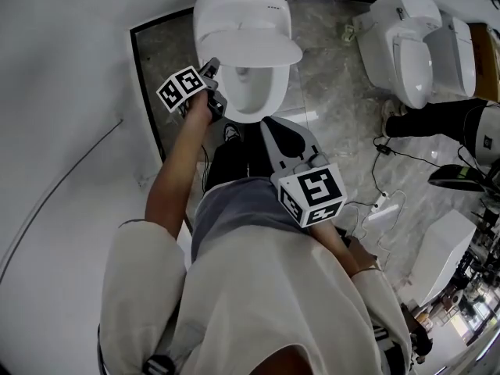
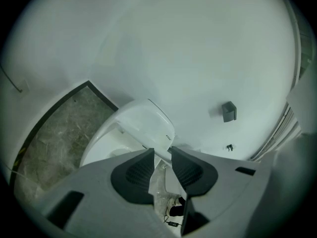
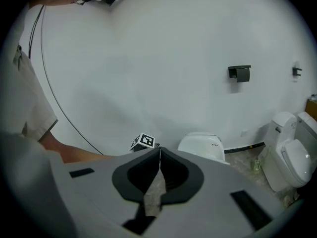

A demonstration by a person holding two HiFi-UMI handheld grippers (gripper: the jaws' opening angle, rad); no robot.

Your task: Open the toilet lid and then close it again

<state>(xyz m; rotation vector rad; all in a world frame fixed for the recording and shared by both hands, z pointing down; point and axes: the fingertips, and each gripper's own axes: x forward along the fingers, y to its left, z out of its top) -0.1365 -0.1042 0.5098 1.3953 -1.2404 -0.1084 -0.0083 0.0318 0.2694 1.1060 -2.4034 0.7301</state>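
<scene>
the toilet lid point(image 1: 248, 44) stands half raised over the toilet point(image 1: 264, 94), hiding the bowl's rear. the left gripper point(image 1: 212, 69) is by the toilet's left side, jaws partly apart and gripping nothing; they cover part of the lid's edge. the right gripper point(image 1: 268, 123) is in front of the toilet, jaws closed and empty.

Toilet point(image 1: 251, 98) = landmark. Lid point(image 1: 248, 41) tilted part-way over bowl, covers rear half; front of bowl open from above. L of toilet: narrow floor strip, then wall point(image 1: 70, 76), tight; left gripper point(image 1: 212, 67) sits there. R of toilet: wide floor point(image 1: 324, 69) up to 2nd toilet point(image 1: 410, 49). Front: person's legs point(image 1: 234, 162) block. Front-R: cables point(image 1: 394, 156) on floor.
</scene>
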